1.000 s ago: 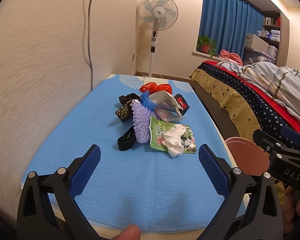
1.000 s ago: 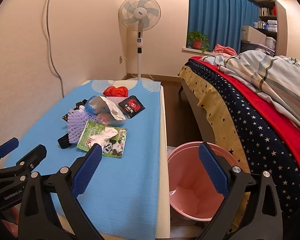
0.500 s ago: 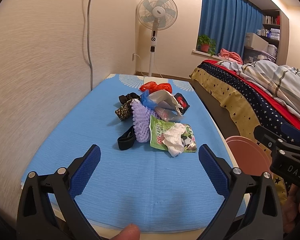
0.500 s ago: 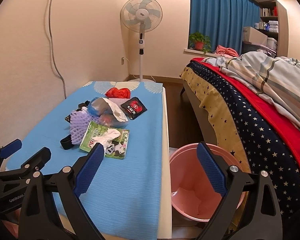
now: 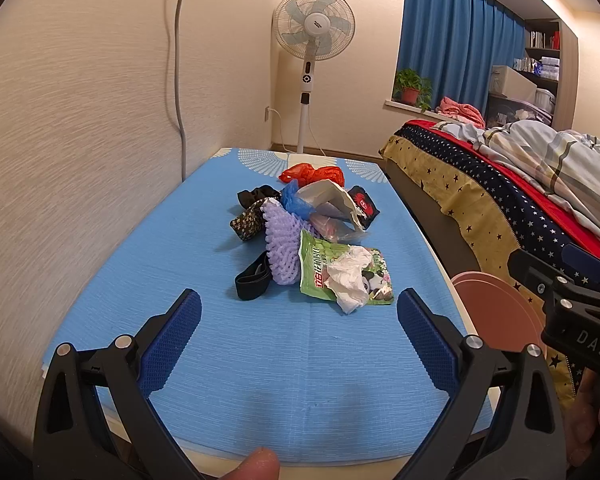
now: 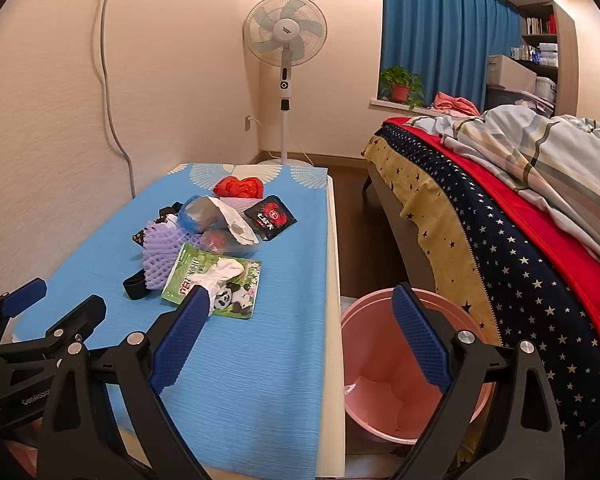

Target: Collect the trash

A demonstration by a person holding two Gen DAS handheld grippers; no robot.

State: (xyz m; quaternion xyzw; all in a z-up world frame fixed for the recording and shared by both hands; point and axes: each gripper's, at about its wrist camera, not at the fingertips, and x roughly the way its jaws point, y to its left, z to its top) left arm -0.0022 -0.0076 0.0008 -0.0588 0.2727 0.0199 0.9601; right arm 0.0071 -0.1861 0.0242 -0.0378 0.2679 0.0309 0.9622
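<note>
Bed (image 6: 520, 232) along table's (image 5: 300, 360) right edge; fan (image 6: 285, 36) past far edge. Pink bin (image 6: 364, 320) on floor between them. Trash pile (image 5: 312, 236) mid-table: green packet (image 5: 320, 268), tissue (image 5: 348, 276) on top. Right gripper (image 6: 300, 328) marked "DAS", left gripper (image 5: 300, 332) "GenRobo…"; both spread wide, holding nothing.

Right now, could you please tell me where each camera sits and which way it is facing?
Left wrist: sits on the left tool, low at the table's near end, facing along the blue cloth at the trash pile; both open fingers and a fingertip show, plus the right tool.
Right wrist: sits on the right tool, over the table's right edge, facing the pink bin and bed; its fingers and the left tool show.
Shared: pile, bin, fan, bed.
</note>
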